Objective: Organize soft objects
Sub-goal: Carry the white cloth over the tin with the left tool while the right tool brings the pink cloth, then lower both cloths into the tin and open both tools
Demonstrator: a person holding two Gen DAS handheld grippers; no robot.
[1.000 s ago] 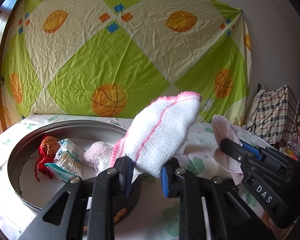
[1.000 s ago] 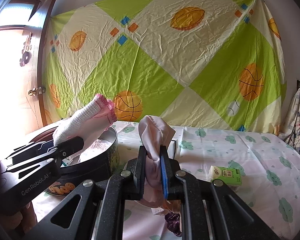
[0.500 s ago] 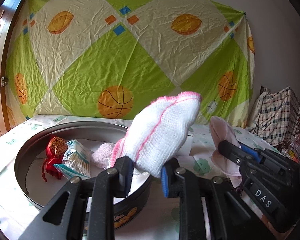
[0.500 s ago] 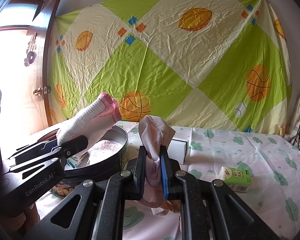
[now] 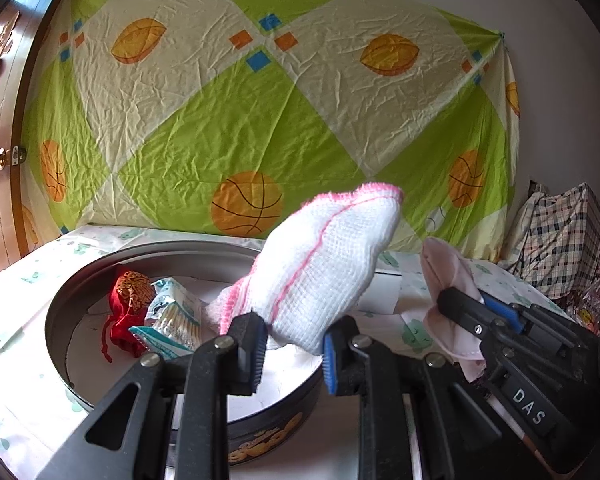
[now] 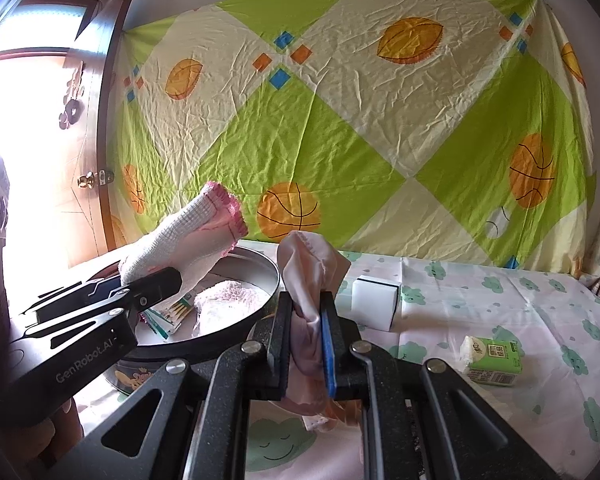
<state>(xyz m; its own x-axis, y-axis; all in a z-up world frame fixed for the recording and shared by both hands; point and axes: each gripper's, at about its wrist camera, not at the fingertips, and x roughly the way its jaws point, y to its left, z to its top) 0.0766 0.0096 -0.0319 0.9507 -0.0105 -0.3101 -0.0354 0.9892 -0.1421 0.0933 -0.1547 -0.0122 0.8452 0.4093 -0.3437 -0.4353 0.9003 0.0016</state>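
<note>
4 soft items are already gathered in the round tin [image 5: 80, 316] (red pouch, swab packet, 2 fluffy bits). The white knit cloth [image 5: 324, 272] is clamped in the left gripper [image 5: 294, 350] over the tin, the pink cloth [image 6: 312, 280] in the right gripper [image 6: 305, 344]; both are judged undelivered.

The round tin [image 5: 64, 312] sits on the counter [image 6: 500, 320], left of the box [image 6: 374, 300]; in it lie a pouch [image 5: 126, 300], a swab packet [image 5: 172, 316] and a fluffy cloth [image 6: 228, 296]; a tissue pack [image 6: 492, 360] lies far right; a sheet [image 6: 340, 120] hangs behind.

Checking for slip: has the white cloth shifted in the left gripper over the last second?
No. The white cloth sits just the same against the fingers of the left gripper.
</note>
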